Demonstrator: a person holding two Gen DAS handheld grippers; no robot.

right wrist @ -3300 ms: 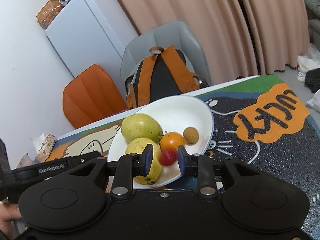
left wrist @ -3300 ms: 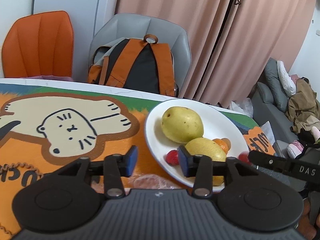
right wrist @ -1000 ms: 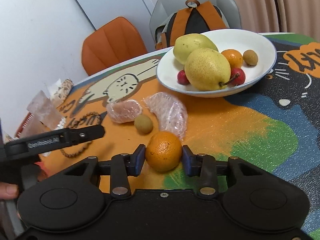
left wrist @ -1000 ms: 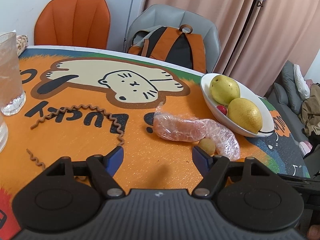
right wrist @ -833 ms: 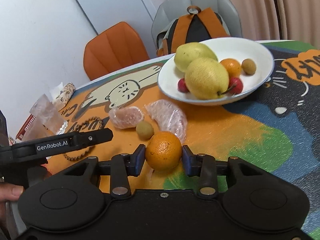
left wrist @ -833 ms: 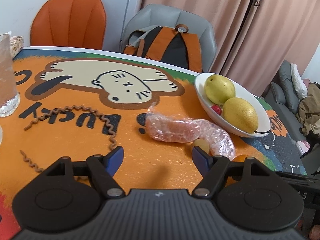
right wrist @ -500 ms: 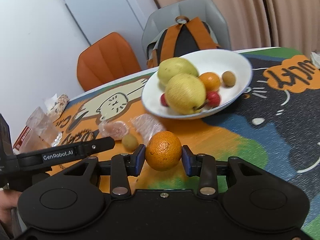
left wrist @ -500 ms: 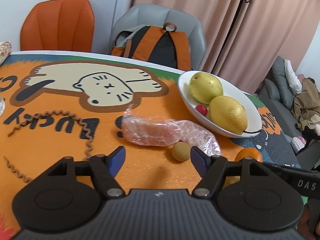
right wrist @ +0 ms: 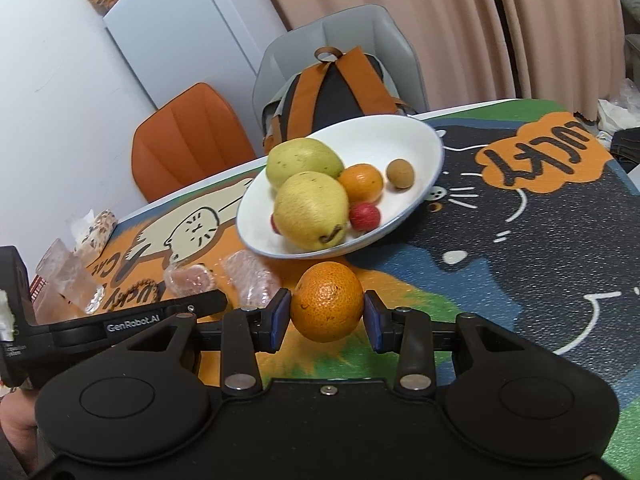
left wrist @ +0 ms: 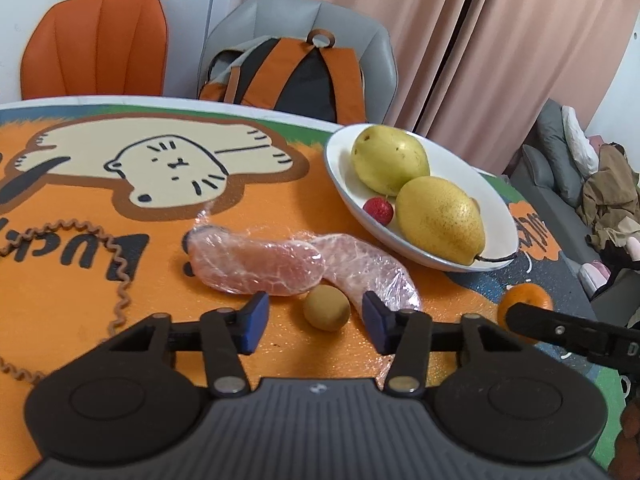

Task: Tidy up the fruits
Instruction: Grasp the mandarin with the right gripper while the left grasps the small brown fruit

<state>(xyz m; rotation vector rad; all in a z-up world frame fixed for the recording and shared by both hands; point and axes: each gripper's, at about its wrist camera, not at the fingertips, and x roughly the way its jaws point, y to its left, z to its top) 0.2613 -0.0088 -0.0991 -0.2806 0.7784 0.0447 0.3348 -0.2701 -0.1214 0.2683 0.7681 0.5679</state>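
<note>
Cartoon-cat mat covers the table (left wrist: 80,280). Right tongs (right wrist: 326,316) clenched on an orange (right wrist: 327,307), held up in front of the white bowl (right wrist: 424,148), probably to join the pears there. Left tongs (left wrist: 314,318) spread wide, empty, framing a small brown fruit (left wrist: 326,307) beside plastic wrap (left wrist: 280,264), likely next pick.

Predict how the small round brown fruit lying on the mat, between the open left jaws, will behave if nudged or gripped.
The small brown fruit is nearly spherical on a flat mat, so it would probably roll. The plastic wrap behind may stop it. It looks light; its curve might let it squirt from the left gripper.
</note>
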